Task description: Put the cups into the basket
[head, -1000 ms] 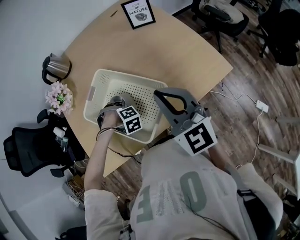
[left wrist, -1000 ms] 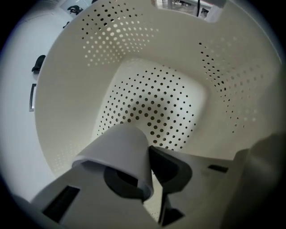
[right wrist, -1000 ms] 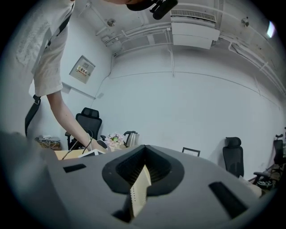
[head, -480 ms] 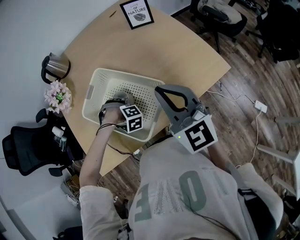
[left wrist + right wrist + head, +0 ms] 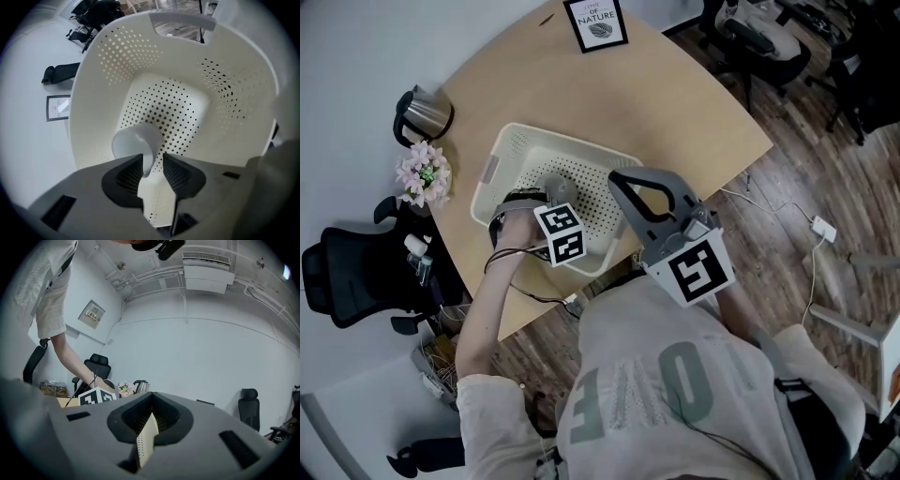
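A white cup [image 5: 136, 143] lies on its side on the perforated floor of the cream basket [image 5: 234, 93]. Its rim sits between the jaws of my left gripper [image 5: 152, 171], which are opening, with a gap showing beside the cup wall. From the head view, that gripper's marker cube [image 5: 560, 234] is over the basket's [image 5: 511, 150] near-left part and the cup is mostly hidden. My right gripper [image 5: 150, 420] is shut on a strip of the basket's perforated wall, at the basket's right rim [image 5: 623, 178].
The basket stands on a round wooden table [image 5: 675, 103]. A kettle [image 5: 422, 114] and pink flowers [image 5: 422, 173] sit at its left edge, a framed print [image 5: 595, 23] at the far side. Office chairs [image 5: 356, 281] and a floor cable [image 5: 823, 228] surround it.
The left gripper stays low in the basket, its cube shifting slightly. The right gripper keeps its place on the basket's rim. The head view has drifted a little.
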Available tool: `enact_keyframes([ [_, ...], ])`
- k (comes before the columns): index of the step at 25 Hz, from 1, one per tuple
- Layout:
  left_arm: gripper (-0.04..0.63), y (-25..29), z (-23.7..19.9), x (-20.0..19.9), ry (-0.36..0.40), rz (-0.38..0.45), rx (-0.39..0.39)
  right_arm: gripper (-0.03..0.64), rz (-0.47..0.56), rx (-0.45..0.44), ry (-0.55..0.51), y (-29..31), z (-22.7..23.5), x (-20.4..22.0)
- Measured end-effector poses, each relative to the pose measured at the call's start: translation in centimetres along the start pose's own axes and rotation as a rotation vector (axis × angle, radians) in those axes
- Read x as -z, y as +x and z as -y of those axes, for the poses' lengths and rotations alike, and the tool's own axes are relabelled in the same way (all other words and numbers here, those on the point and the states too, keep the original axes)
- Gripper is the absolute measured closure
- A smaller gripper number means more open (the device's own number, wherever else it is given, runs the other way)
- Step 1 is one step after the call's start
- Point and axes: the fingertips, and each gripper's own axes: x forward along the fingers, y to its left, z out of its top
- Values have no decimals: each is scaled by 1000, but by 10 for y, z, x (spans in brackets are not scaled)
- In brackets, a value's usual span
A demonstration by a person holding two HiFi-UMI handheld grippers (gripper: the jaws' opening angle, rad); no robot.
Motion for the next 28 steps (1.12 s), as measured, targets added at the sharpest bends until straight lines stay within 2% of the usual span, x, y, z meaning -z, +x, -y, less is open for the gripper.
enact_keyframes([
  [2, 457, -14, -5, 6, -46, 21, -27, 618, 11, -18, -20, 4, -2, -5],
  [4, 457, -34, -15, 11, -99, 79, -89, 618, 21, -37, -30, 9, -6, -9],
  [6, 489, -68, -35, 9, -138, 183, -250, 618, 32, -54, -49, 14, -10, -14],
  [7, 556, -90, -47, 8, -160, 237, -363, 618, 37, -62, -59, 16, -11, -16],
  [8, 586, -112, -58, 7, -189, 286, -474, 618, 40, -69, -69, 19, -13, -19],
  [9, 586, -134, -66, 7, -230, 337, -573, 618, 43, -75, -79, 21, -15, -22],
  [11, 586, -177, -76, 9, -368, 464, -747, 618, 51, -86, -98, 25, -19, -29],
  [12, 586, -200, -79, 13, -467, 542, -847, 618, 56, -89, -107, 26, -22, -31],
  [14, 586, -244, -83, 29, -706, 707, -1082, 618, 63, -85, -117, 28, -25, -36],
  [15, 586, -261, -81, 39, -829, 779, -1174, 618, 66, -81, -117, 29, -27, -37],
  [16, 586, -271, -77, 48, -946, 840, -1223, 618, 72, -79, -112, 29, -29, -38],
  [17, 586, -275, -72, 54, -1062, 899, -1226, 618, 79, -82, -106, 29, -32, -40],
  [19, 586, -270, -60, 56, -1285, 1045, -1156, 618, 78, -105, -96, 29, -40, -40],
  [20, 586, -265, -54, 53, -1356, 1104, -1118, 618, 69, -116, -94, 29, -44, -39],
  [21, 586, -262, -50, 50, -1387, 1135, -1095, 618, 61, -120, -94, 29, -47, -37],
  [22, 586, -260, -47, 47, -1387, 1139, -1091, 618, 57, -121, -98, 29, -49, -35],
  [25, 586, -258, -41, 36, -1311, 1072, -1102, 618, 55, -145, -95, 31, -55, -29],
  [28, 586, -262, -35, 33, -1266, 1052, -1100, 618, 87, -171, -12, 32, -61, -33],
])
